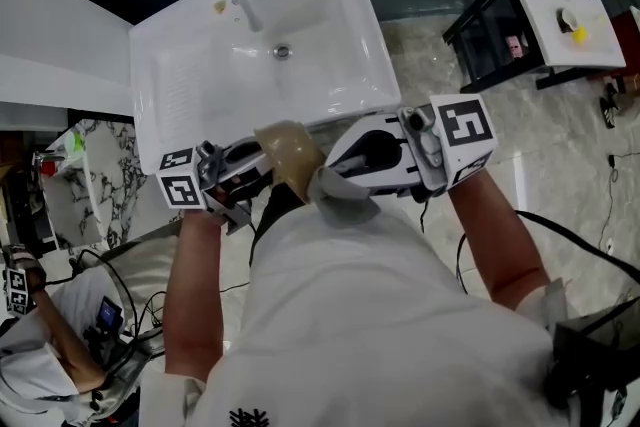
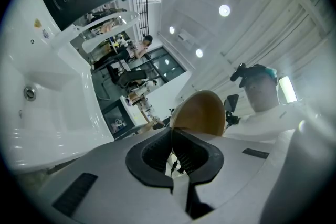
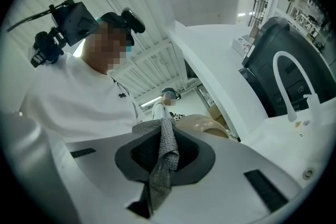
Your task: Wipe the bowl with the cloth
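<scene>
While hovering over the sink's front edge, set to wipe.

Pinches the tan bowl (image 1: 290,153) by its thin rim in the left gripper (image 1: 258,175), jaws nearly together, just in front of the white sink (image 1: 330,15). Looks light, stiff and smooth, so probably slippery on so small a bite; better taken deeper on the rim. Clamps the grey cloth (image 1: 345,200) in the right gripper (image 1: 335,167), jaws closed on a bunched fold; soft, limp, easy to take anywhere. Seems to touch bowl with cloth, though hard to confirm from the head view. Shows only in the left gripper view the rim entering the pads; only in the right gripper view the cloth's knit weave trailing through the jaws.
</scene>
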Demonstrator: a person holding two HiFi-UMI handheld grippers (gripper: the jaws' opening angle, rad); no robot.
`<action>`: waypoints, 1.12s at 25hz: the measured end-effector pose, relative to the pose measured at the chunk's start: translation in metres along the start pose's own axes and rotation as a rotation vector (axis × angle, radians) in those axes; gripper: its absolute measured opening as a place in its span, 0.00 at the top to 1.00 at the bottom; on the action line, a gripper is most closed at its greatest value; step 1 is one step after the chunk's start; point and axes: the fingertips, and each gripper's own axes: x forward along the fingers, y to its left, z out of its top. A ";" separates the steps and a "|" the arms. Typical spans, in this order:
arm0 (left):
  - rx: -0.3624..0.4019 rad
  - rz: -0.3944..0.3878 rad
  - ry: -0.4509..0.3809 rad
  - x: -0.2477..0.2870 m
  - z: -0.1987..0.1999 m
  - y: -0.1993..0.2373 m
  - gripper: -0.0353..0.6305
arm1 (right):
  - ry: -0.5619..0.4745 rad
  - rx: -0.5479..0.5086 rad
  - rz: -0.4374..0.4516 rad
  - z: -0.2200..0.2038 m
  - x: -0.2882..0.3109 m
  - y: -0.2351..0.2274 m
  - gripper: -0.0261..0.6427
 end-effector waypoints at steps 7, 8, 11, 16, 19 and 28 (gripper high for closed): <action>-0.021 -0.021 0.039 0.009 -0.016 -0.002 0.92 | -0.064 -0.012 -0.033 0.015 -0.007 -0.009 0.91; -0.022 -0.026 0.048 0.011 -0.018 -0.003 0.92 | -0.071 -0.014 -0.047 0.017 -0.008 -0.013 0.91; -0.022 -0.033 0.068 0.010 -0.024 -0.005 0.92 | -0.088 -0.016 -0.078 0.019 -0.007 -0.028 0.91; -0.001 -0.040 0.076 0.010 -0.038 -0.010 0.92 | -0.105 -0.005 -0.126 0.008 -0.008 -0.037 0.91; -0.004 -0.060 0.072 0.013 -0.036 -0.014 0.92 | -0.107 0.019 -0.183 0.004 -0.013 -0.050 0.91; 0.002 -0.078 -0.018 -0.003 -0.007 -0.020 0.92 | -0.065 0.093 -0.296 -0.023 -0.010 -0.086 0.91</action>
